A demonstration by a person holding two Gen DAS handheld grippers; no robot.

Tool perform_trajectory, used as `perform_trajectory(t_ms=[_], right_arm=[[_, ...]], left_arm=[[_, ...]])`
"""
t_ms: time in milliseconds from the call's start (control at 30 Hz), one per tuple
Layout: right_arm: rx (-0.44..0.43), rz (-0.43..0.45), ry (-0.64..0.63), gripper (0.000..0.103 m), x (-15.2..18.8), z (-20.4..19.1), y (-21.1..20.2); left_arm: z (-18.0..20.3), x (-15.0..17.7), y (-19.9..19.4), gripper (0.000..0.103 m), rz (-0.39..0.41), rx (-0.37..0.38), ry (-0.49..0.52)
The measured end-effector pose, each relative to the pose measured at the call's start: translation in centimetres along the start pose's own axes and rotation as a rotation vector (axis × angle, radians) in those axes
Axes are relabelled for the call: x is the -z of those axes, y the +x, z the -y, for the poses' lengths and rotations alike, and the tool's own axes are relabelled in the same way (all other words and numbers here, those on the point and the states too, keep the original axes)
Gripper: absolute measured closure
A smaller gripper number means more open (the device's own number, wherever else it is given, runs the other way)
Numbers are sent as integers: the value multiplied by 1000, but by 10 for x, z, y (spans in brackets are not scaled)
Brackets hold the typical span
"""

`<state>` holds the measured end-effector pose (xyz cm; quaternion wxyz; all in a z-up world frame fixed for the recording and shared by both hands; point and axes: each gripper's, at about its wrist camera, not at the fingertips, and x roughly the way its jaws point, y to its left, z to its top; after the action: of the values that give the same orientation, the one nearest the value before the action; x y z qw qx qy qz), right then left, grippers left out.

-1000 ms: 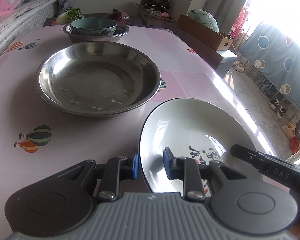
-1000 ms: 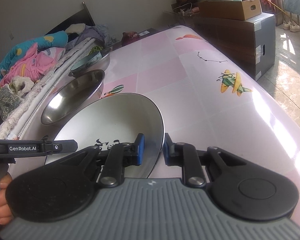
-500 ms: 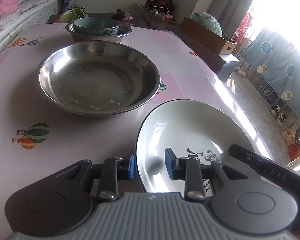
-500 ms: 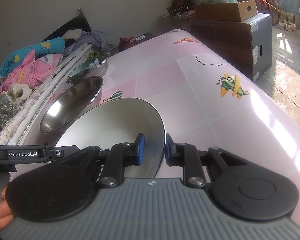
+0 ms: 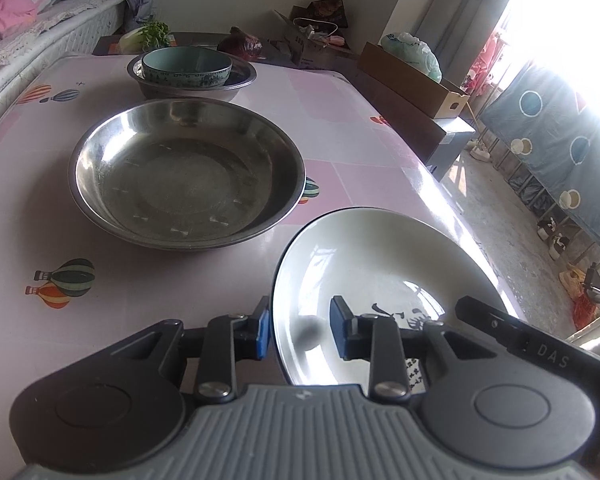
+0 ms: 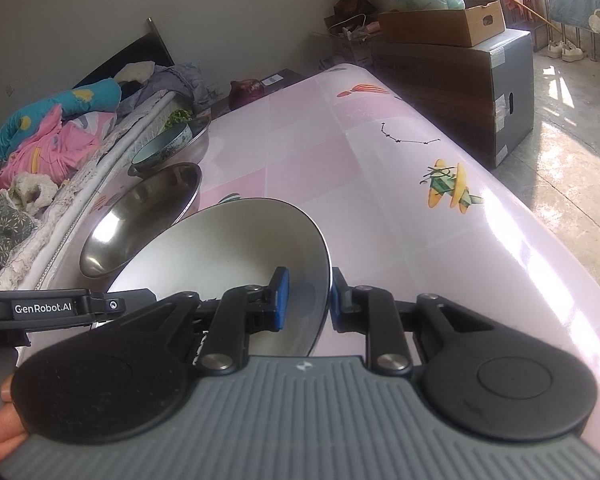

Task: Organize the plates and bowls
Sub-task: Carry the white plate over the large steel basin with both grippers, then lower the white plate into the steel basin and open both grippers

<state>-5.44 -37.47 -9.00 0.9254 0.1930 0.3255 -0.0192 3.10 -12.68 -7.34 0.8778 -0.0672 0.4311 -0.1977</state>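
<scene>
A white plate (image 5: 380, 272) with black calligraphy is held between both grippers, lifted and tilted above the pink table. My left gripper (image 5: 300, 330) straddles its left rim with the jaws apart, wider than the rim. My right gripper (image 6: 305, 300) is shut on its right rim; the plate also shows in the right wrist view (image 6: 236, 248). A large steel basin (image 5: 186, 176) sits ahead of the left gripper. Behind it a teal bowl (image 5: 186, 67) sits inside a smaller steel basin (image 5: 240, 80).
The pink table (image 6: 340, 168) has balloon and plane prints and drops off at the right edge. A bed with bedding (image 6: 40, 152) runs along the left side. A cardboard box (image 6: 444, 26) sits on a dark cabinet beyond the table.
The plate has risen and tilted more steeply. My left gripper's jaws have opened wider around the rim. The right gripper stays clamped on the other rim.
</scene>
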Motion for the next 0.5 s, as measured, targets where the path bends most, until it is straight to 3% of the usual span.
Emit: perform_trajectory(t_ms=[300,500], right_arm=[[-16,47,-35,83,-29,-24,-14],[-73,44,-71,83,-52,-62,6]], left_arm=[[-3,-16,-23,73,60,-4,-16],[-31,-35,-38,72,111,-47,-66]])
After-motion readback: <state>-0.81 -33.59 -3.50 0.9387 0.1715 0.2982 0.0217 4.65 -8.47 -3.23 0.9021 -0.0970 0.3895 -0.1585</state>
